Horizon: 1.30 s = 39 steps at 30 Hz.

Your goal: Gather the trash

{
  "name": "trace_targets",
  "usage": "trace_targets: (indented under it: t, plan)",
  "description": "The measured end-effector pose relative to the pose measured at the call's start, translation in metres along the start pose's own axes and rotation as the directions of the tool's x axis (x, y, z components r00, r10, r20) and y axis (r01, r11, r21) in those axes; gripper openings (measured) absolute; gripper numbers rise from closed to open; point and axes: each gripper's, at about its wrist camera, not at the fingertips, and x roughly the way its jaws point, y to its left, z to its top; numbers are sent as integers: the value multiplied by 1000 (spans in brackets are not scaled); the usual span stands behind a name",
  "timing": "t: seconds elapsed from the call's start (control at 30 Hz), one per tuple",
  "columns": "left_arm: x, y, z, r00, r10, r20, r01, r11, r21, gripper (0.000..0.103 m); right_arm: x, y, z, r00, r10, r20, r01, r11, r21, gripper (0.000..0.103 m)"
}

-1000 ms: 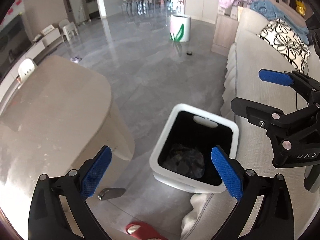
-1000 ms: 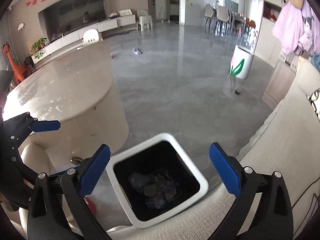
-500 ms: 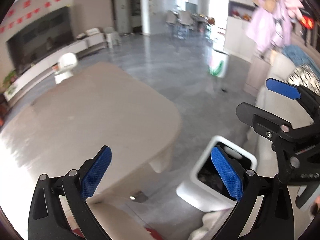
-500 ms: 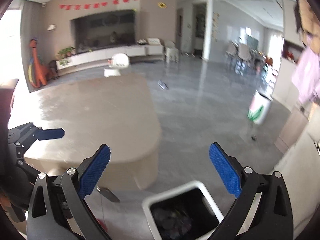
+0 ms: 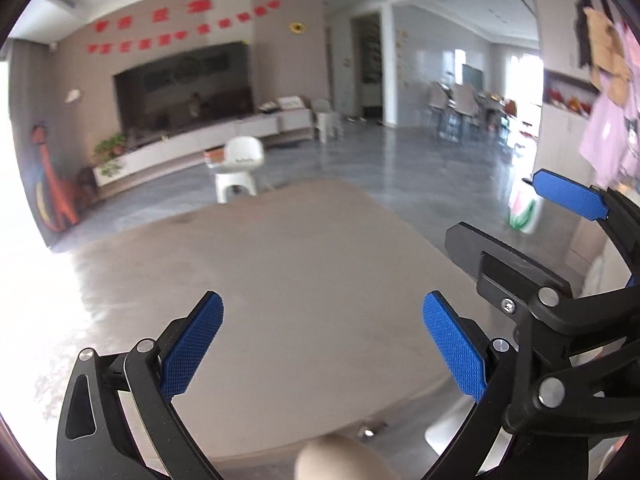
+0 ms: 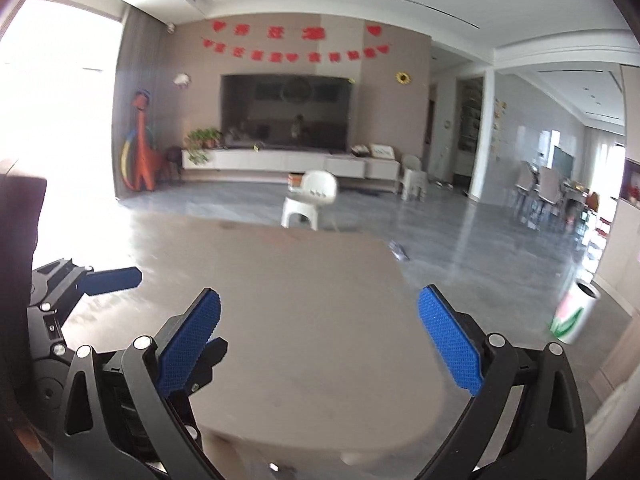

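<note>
My left gripper (image 5: 322,342) is open and empty, held above the beige table (image 5: 304,280). My right gripper (image 6: 320,340) is open and empty over the same table (image 6: 304,320). The right gripper also shows at the right edge of the left wrist view (image 5: 532,236), and the left gripper shows at the left edge of the right wrist view (image 6: 116,280). No trash item shows on the table in either view. The trash bin is out of both views.
A white stool (image 6: 312,200) stands on the grey floor beyond the table. A white bin with a green leaf print (image 6: 574,314) stands at the right. A small object (image 6: 398,254) lies on the floor past the table's far corner. A TV wall is at the back.
Both grippers have tilted up and swung left, away from the white trash bin by the sofa, so the views now face the table and TV wall. Both stayed open.
</note>
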Motion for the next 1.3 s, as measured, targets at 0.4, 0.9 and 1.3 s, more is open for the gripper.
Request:
trace_targets:
  t: [0.4,0.9,1.3]
  plan:
    - [-25,90,-7,962,274,15,-271,957,-103,98,31,84,29,989,144,17,-143,989,-42,98]
    - [-38,194,-23,927,371,-56,-373,900,-225,98,48,133,28,975,223,2,-223,974,-29,99]
    - [-47,220,-28,931,361,-51,-360,890,-279,98,47,151,30,971,238,-2,-238,969,-63,99]
